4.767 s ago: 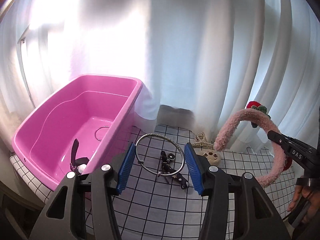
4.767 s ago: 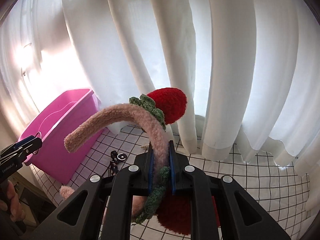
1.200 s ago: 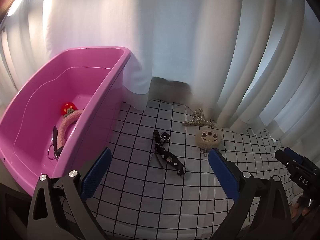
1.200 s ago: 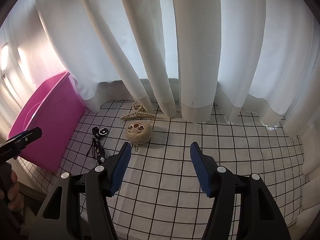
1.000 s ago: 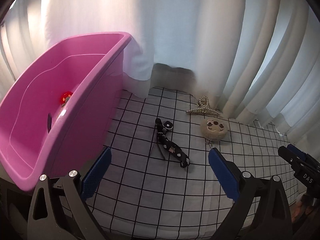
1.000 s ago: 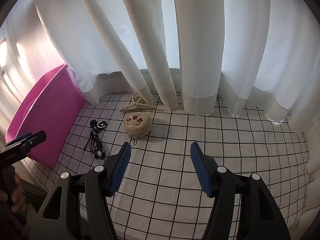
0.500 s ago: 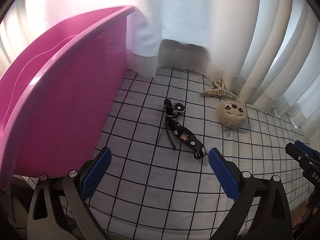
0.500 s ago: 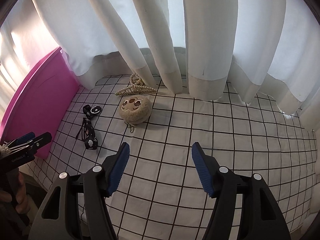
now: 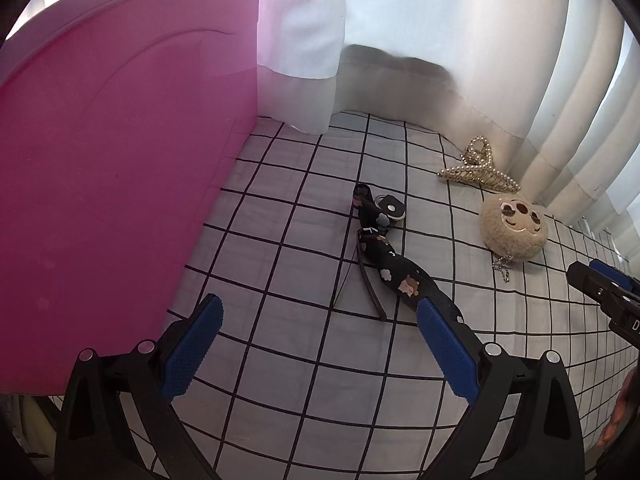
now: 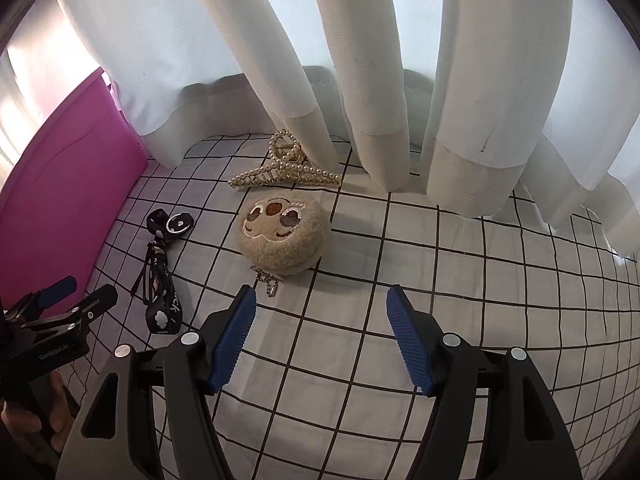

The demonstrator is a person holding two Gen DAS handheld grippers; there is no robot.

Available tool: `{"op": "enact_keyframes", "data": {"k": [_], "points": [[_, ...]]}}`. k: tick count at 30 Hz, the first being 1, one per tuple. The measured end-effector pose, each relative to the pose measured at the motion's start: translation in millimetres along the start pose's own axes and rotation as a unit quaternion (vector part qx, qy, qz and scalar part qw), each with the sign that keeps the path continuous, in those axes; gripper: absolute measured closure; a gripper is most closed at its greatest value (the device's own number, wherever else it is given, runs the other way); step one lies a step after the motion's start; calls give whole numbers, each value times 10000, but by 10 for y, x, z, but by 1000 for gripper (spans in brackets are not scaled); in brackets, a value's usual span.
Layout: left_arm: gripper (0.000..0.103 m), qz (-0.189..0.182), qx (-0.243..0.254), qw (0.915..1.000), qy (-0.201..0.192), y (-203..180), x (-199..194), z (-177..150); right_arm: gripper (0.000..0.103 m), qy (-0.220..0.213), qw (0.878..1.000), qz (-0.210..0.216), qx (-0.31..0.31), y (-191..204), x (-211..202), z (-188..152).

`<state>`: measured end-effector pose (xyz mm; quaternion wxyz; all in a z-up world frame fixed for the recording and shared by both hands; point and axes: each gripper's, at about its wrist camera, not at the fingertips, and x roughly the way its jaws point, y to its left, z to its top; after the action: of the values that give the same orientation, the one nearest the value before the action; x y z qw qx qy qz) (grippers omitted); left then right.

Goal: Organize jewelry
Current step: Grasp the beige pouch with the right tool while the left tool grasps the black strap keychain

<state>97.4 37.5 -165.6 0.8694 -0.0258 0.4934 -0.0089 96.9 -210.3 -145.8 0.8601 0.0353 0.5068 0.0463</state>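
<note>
- Black patterned strap [image 9: 394, 266]: lies flat on the checked cloth [image 9: 304, 360] of the tabletop, between the pink tub [image 9: 112, 168] and the plush charm. Long axis runs from its snap-button end, farther from the cameras, down to its near end.
- Strap to left hand-held gripper [image 9: 316, 344]: the near end lies just beyond the right blue pad [image 9: 444, 344], partly hidden by it. The strap is off to the right of the gap between the jaws, not centred in it. Jaws stand wide apart, nothing between them.
- Plush charm [image 10: 284, 236]: round, beige, stitched face up, short bead chain [image 10: 266, 282] trailing toward the camera. It lies straight ahead of the right hand-held gripper [image 10: 320, 338], slightly left of its midline, chain tip just short of the left pad.
- Right hand-held gripper: jaws opening, nothing between them.
- Pearl claw clip [image 10: 286, 170]: beyond the charm, against the white curtain [image 10: 360, 60] hem, long axis crosswise.
- Nearer hand, by judgement: the left for the strap, the right for the charm; the clip is farthest from both.
- Pink tub: only its outer wall shows, at the left of both views.
- Change from earlier frames: both hand-held grippers have come down and closer to the cloth. The tub's interior, seen earlier holding the fuzzy headband with its red strawberry, is now out of sight. The right hand-held gripper, earlier clamped on that headband, is now empty and wider than a second ago.
</note>
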Motion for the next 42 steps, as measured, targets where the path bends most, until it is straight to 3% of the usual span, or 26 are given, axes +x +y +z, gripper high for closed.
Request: {"op": "enact_keyframes", "data": {"k": [24, 33, 38, 42], "points": [[6, 219, 75, 9990, 388, 18, 629, 142, 35, 304, 9993, 45, -205, 220, 653, 320], [6, 252, 78, 9995, 160, -20, 696, 138, 34, 439, 9989, -45, -177, 266, 843, 368], [5, 254, 123, 9996, -70, -62, 704, 110, 32, 307, 9981, -327, -411, 379, 941, 385], [7, 224, 141, 9996, -111, -61, 686, 83, 33, 203, 9989, -263, -343, 356, 934, 367]]}}
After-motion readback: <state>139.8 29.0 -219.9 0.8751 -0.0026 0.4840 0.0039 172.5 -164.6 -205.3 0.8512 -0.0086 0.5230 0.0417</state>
